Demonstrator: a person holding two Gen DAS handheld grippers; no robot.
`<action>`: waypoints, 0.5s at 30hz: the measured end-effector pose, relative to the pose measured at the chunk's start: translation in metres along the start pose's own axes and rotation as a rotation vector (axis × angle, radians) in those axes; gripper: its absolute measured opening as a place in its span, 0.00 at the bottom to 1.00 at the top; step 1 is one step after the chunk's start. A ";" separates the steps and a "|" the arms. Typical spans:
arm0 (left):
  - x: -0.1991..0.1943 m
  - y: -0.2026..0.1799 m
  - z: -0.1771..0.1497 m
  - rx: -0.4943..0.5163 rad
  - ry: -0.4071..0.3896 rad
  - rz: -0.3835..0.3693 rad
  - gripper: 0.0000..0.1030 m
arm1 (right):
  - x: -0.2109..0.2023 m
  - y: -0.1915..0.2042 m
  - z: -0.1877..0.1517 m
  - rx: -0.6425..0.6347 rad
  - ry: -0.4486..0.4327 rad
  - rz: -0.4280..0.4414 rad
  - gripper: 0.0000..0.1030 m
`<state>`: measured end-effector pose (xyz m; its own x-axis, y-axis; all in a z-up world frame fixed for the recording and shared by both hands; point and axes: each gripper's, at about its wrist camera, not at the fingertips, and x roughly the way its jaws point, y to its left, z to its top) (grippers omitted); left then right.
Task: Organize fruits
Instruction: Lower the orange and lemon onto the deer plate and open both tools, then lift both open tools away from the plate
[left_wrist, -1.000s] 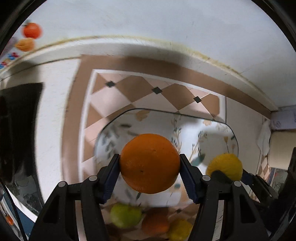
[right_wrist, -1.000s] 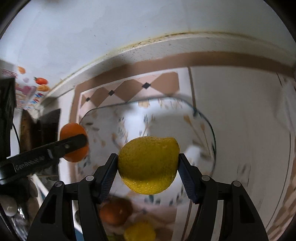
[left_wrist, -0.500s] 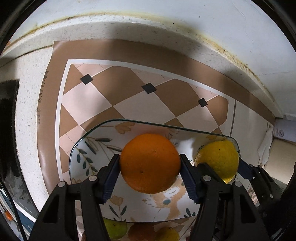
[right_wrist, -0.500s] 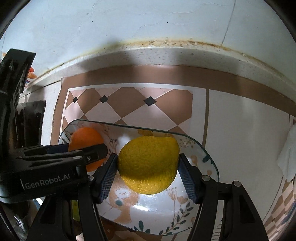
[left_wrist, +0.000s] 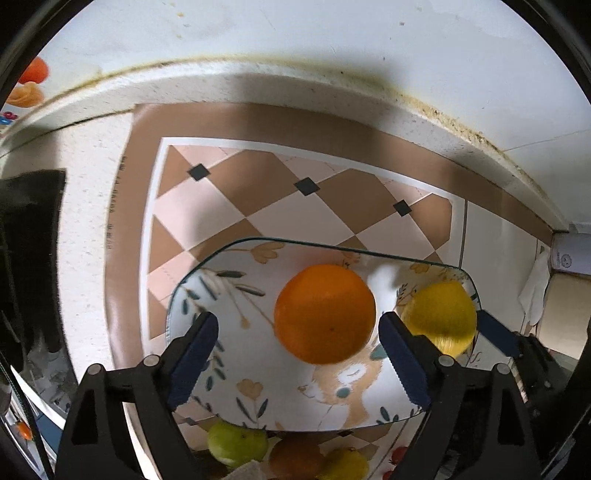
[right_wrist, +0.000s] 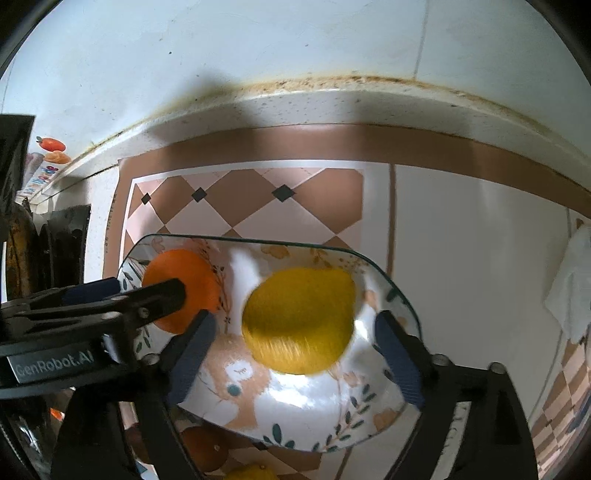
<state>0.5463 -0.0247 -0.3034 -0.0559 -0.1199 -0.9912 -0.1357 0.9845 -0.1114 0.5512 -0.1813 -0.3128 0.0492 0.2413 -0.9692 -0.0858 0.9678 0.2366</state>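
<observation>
Over the glass plate with the printed leaves and cartoon bear (left_wrist: 229, 295), both tools are letting go together! The left gripper (left_wrist: 299, 354) has its jaws opening, blue pads clear on both sides of the round orange fruit (left_wrist: 325, 314), which sits between them on the plate. Beside it, the right gripper (right_wrist: 291, 354) is spreading too, and the yellow, knobbly-ended lemon (right_wrist: 299, 321) shows a blurred lower edge, so it looks to be dropping or rolling free.

Handling-wise: both fruits look firm, fairly light and round, so I'd expect them to roll on that slick glass. A pinch across the widest middle suits each. The plate itself is stiff and breakable, so drops should be gentle.

Under the plate lies a brown-and-pink diamond-patterned mat (left_wrist: 258, 199) on a speckled white countertop (left_wrist: 92, 206), with a grimy seam against the white wall (left_wrist: 332, 44). Below the plate's near edge wait a green fruit (left_wrist: 236, 443) and more citrus.
</observation>
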 end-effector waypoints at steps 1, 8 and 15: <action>-0.006 0.004 -0.005 0.002 -0.011 0.006 0.86 | -0.003 0.000 -0.003 -0.001 -0.004 -0.007 0.92; -0.044 0.014 -0.056 0.030 -0.136 0.086 0.86 | -0.023 -0.003 -0.034 0.005 -0.036 -0.075 0.92; -0.086 0.011 -0.106 0.067 -0.250 0.116 0.86 | -0.054 0.004 -0.080 0.027 -0.094 -0.067 0.96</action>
<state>0.4444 -0.0169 -0.2116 0.1798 0.0208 -0.9835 -0.0766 0.9970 0.0071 0.4682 -0.1964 -0.2653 0.1467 0.1808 -0.9725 -0.0525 0.9832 0.1749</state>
